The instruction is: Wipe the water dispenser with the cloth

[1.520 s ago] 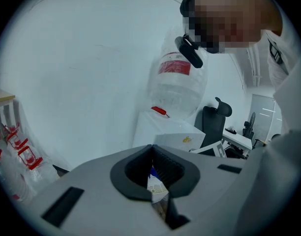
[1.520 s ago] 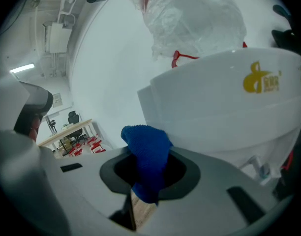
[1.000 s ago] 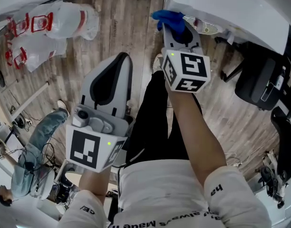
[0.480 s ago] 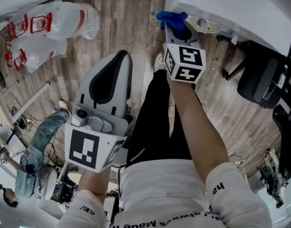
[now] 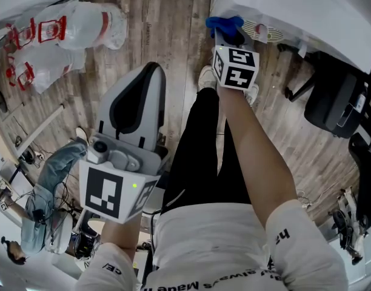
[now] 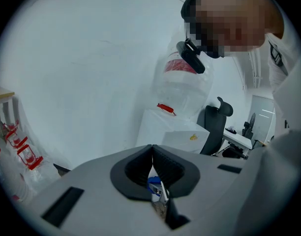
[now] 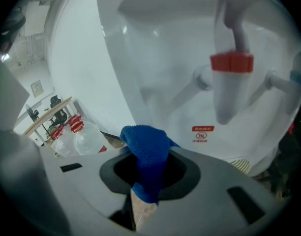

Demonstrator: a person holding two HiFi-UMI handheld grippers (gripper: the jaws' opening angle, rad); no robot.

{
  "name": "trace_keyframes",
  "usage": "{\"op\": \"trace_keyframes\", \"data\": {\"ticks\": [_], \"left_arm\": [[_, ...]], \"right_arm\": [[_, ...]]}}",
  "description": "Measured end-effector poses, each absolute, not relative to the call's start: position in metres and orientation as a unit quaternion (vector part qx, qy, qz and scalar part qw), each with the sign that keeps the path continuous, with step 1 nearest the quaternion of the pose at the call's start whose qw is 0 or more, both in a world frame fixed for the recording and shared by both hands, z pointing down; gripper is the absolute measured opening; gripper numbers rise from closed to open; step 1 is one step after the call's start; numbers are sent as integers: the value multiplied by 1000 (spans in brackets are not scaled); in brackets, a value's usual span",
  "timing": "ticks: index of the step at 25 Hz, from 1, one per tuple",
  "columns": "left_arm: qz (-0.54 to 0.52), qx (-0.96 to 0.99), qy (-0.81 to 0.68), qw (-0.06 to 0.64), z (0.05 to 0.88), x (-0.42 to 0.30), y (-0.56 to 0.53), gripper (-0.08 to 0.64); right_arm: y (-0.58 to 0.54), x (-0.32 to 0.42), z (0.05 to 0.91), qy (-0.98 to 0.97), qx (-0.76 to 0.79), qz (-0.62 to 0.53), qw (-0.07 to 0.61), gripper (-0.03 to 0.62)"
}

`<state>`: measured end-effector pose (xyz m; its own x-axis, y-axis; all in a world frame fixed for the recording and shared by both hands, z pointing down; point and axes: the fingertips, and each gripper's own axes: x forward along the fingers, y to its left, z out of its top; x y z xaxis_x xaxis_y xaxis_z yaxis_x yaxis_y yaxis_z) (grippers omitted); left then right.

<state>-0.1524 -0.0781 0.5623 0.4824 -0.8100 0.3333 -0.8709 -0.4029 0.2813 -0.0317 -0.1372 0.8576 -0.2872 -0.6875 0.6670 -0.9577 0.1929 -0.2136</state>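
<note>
Cloth in the right gripper, up at the dispenser front

From my seat, the right gripper point(image 7: 149, 170) has its jaws clamped on the blue cloth point(image 7: 146, 149). The cloth bunches up out of the jaws, and a fold of it hangs down between them. In the right gripper view it sits in front of the water dispenser point(image 7: 155, 73), low against the white front panel, below and to the left of the red tap point(image 7: 231, 63). I cannot tell from that view whether the cloth is touching the panel.

In the head view the right arm is stretched forward, and the cloth point(image 5: 223, 23) lies at the dispenser's point(image 5: 294, 5) lower edge, above the wooden floor point(image 5: 155, 23).

The left gripper point(image 5: 148, 74) is held back near the body, well apart from the dispenser. In the left gripper view its jaws are pressed together with nothing between them point(image 6: 152, 151).

Clear plastic jugs with red labels point(image 5: 64, 32) lie on the floor to the left, and a black office chair point(image 5: 334, 102) stands to the right.
</note>
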Motion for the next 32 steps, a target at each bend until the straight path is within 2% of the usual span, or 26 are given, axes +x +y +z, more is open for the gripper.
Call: {"op": "trace_keyframes", "data": {"ticks": [23, 32], "left_arm": [[79, 834, -500, 221, 572, -153, -85, 20], [86, 828, -508, 223, 572, -161, -70, 20]], "right_arm": [[-143, -26, 959, -732, 489, 319, 351, 95], [-139, -23, 954, -752, 470, 303, 350, 97]]}}
